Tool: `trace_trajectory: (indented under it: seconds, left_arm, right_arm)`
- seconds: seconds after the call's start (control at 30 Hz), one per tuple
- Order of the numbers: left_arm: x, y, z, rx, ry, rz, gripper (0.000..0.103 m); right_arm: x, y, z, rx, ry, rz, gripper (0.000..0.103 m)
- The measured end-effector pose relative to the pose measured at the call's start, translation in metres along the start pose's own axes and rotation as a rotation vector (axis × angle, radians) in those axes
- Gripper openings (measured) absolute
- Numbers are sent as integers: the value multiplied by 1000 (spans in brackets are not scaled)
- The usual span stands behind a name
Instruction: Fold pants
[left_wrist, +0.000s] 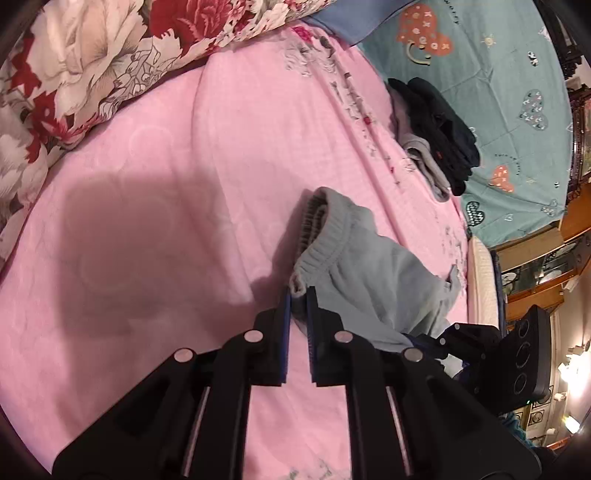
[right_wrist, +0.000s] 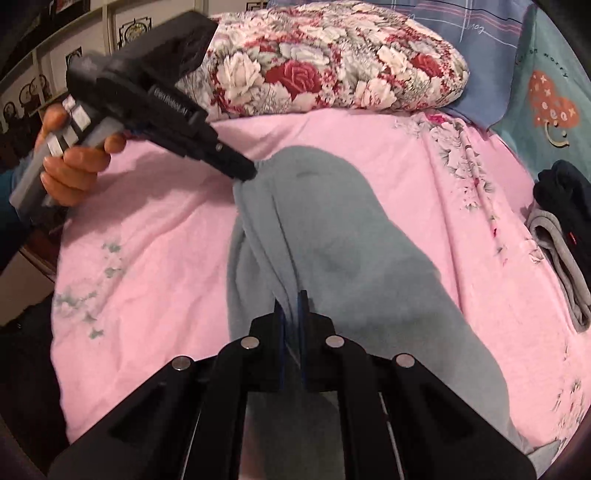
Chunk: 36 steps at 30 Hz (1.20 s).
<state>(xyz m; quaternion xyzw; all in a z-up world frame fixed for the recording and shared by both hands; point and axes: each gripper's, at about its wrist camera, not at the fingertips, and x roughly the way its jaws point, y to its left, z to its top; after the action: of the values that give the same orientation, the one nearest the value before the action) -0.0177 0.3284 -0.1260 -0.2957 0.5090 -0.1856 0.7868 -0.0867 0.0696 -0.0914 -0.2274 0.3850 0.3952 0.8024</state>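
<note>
Clearly, in the left wrist view, the left gripper (left_wrist: 298, 295) is clamped on a bunched corner of the grey pants (left_wrist: 369, 273) at the elastic waistband (left_wrist: 325, 240), which rises just ahead of the fingertips. The rest of the garment trails off to the right of the claw, lifted clear of the pink bedsheet (left_wrist: 166, 221) and crumpled, down toward the right gripper's body at the lower right. Far ahead and to the right lies a pile of dark and grey clothes (left_wrist: 439, 140), which may be finished items, though I cannot tell.

From the right wrist view, the right gripper (right_wrist: 291, 299) is closed on a ridge of pants cloth (right_wrist: 351, 240) running straight out from its fingertips. Ahead and to the left, the left gripper (right_wrist: 245, 171), held in a hand (right_wrist: 74, 162), pinches the far end. The fabric sags between both claws, draped and wrinkled.

No neat fold shows yet. I judge this an early stage: the pants are picked up at two points, and spreading, aligning and folding all remain.
</note>
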Motion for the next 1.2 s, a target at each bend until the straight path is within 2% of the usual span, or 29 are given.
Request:
trace_trajectory:
  seconds: [0.1,0.13,0.17,0.2,0.23,0.27,0.3,0.37,0.47,0.57,0.67,0.7,0.77,0.83,0.9,1.0,1.07,1.17,1.2]
  left_arm:
    - [-8,-12,-6,41,-17,-20,9]
    - [-7,-17,-8,60,-13,-2,10]
    - [-4,-19,-9,75,-2,39,15]
    - [2,-18,-9,80,16,90,16]
    - [8,-13,-8,66,38,128,16]
    - [12,-6,-8,42,58,131,19]
    - [10,-1,-7,20,56,111,19]
    - [-2,3,-9,5,32,128,19]
    - [-23,3,-12,18,-1,155,19]
    - [-41,-7,-10,29,-50,149,19]
    - [-38,-36,-7,102,-65,102,20]
    - [-32,-48,-8,133,-56,91,30]
    - [-9,-69,-11,192,-15,82,43]
    - [18,-79,-16,229,40,104,43]
    - [46,-74,-20,213,107,139,42]
    - [49,-71,-23,218,97,149,42]
    - [47,-70,-21,197,106,154,42]
    - [49,-72,-19,203,119,179,42]
    - [50,-73,-19,205,121,190,42]
  right_arm:
    - [-9,2,-4,2,3,-9,6]
    - [-6,2,-5,-1,18,-8,7]
    - [3,5,-8,-6,52,-7,12]
    - [10,4,-9,-2,76,-10,32]
    - [16,6,-13,6,95,-14,46]
    - [19,7,-17,17,96,-14,57]
    - [17,6,-18,27,87,-5,59]
    - [2,-4,-22,82,80,47,59]
    - [-41,-45,-36,215,11,35,59]
    - [-95,-117,-62,400,-44,-110,60]
    - [-148,-210,-105,704,-74,-208,61]
    - [-167,-245,-126,832,-99,-228,61]
    - [-185,-290,-154,943,-87,-310,61]
    - [-186,-321,-173,982,-21,-404,61]
    - [-180,-349,-198,1038,46,-460,61]
    - [-157,-377,-223,1068,129,-473,61]
    - [-144,-386,-228,1055,151,-475,59]
    - [-128,-395,-230,1014,165,-459,50]
    - [-123,-396,-230,1003,173,-437,36]
